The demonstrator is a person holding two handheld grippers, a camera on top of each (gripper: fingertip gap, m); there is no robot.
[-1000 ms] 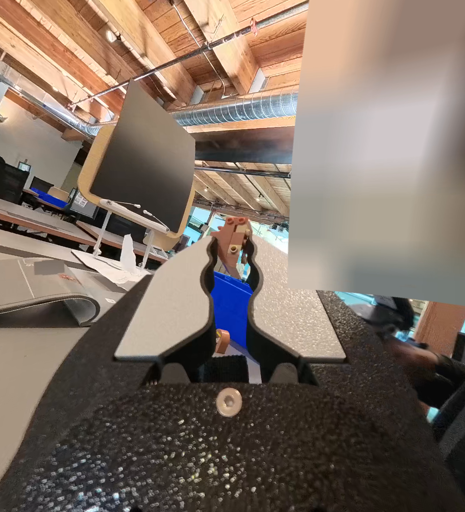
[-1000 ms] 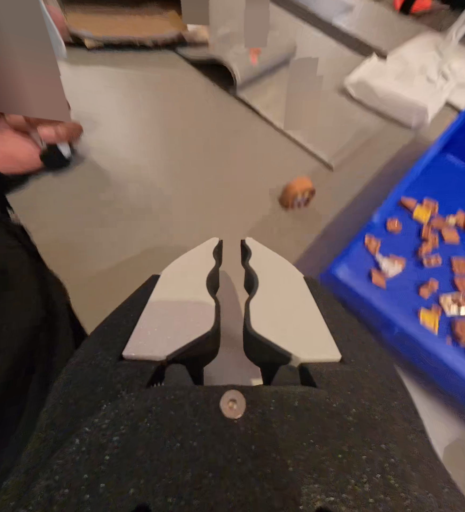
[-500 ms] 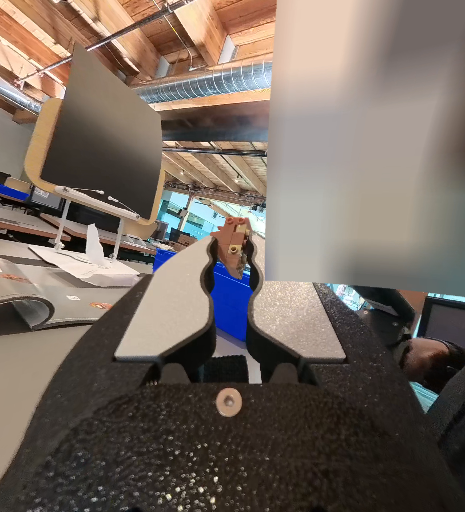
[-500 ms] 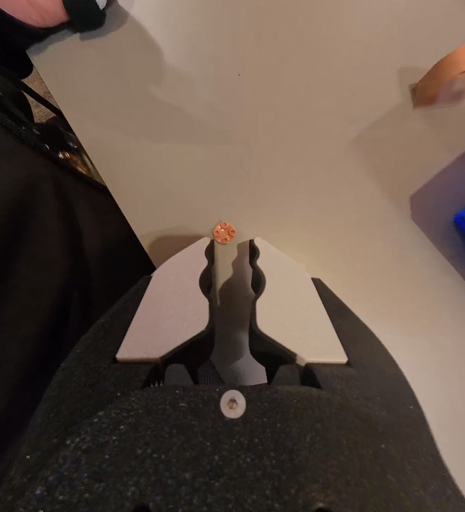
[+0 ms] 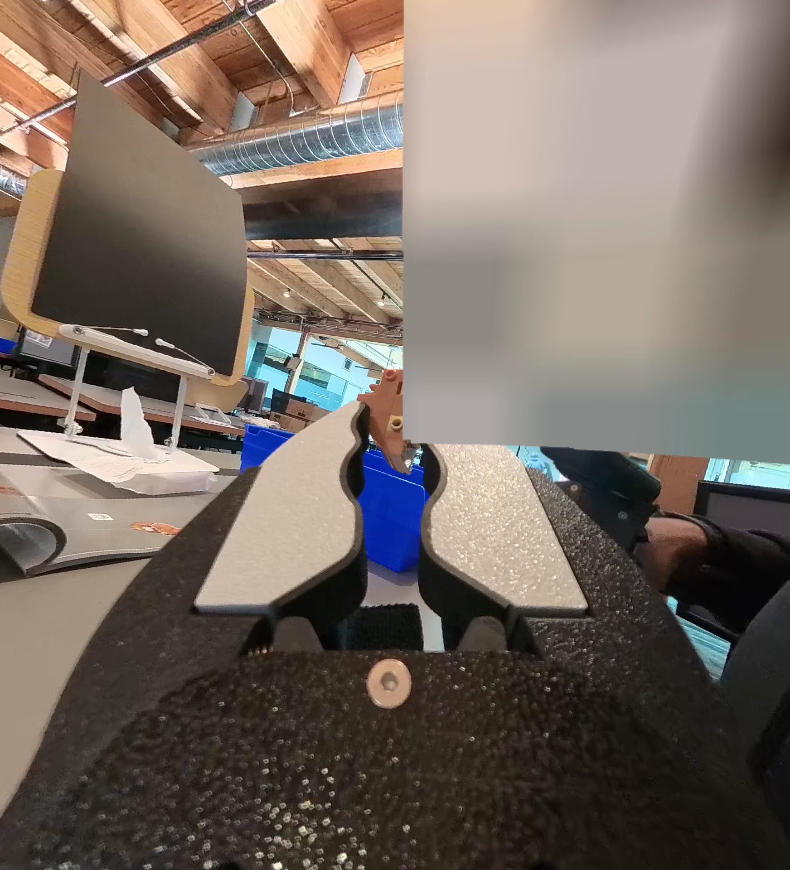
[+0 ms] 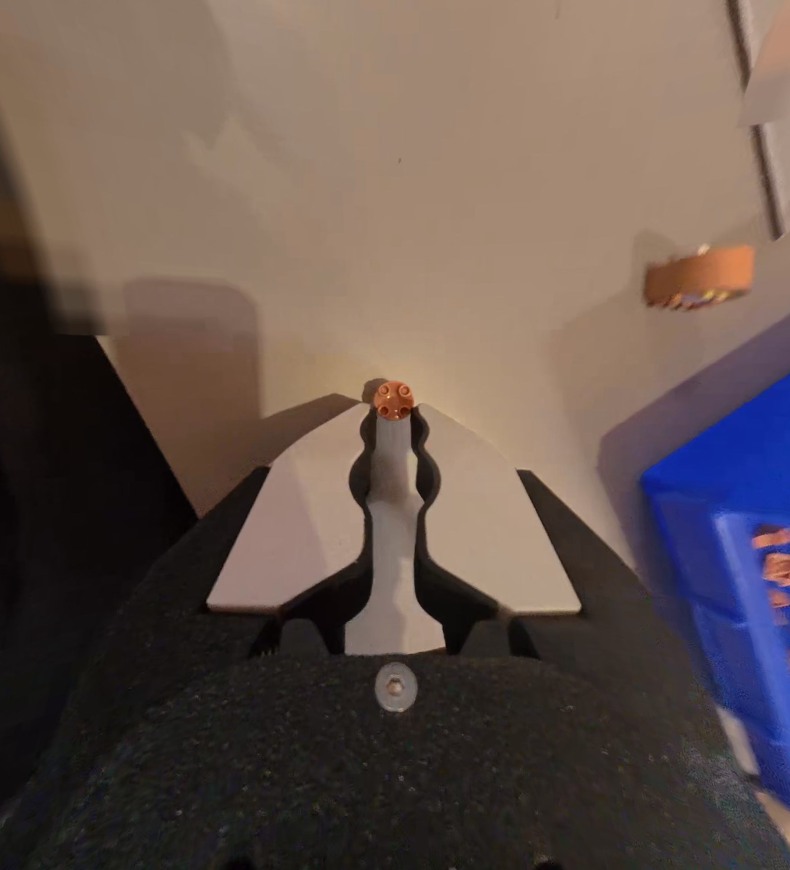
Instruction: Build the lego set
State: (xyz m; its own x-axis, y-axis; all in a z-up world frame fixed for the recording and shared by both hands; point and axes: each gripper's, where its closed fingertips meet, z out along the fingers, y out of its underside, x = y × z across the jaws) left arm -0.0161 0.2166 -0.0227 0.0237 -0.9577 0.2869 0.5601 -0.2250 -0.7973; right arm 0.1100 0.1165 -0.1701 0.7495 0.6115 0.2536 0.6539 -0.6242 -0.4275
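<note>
Left gripper (image 5: 390,426) clenched on a brown brick assembly (image 5: 386,414) – raised above the counter (image 5: 16,659), blue bin (image 5: 383,508) beyond. Right gripper (image 6: 394,412) clenched on a round orange studded piece (image 6: 394,400) – low over the counter, blue bin (image 6: 736,565) at right.

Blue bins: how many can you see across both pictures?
2, perhaps the same one seen twice. One blue bin sits beyond the left hand-held gripper; one, holding small brown bricks, is right of the right hand-held gripper. Others may be hidden.
</note>
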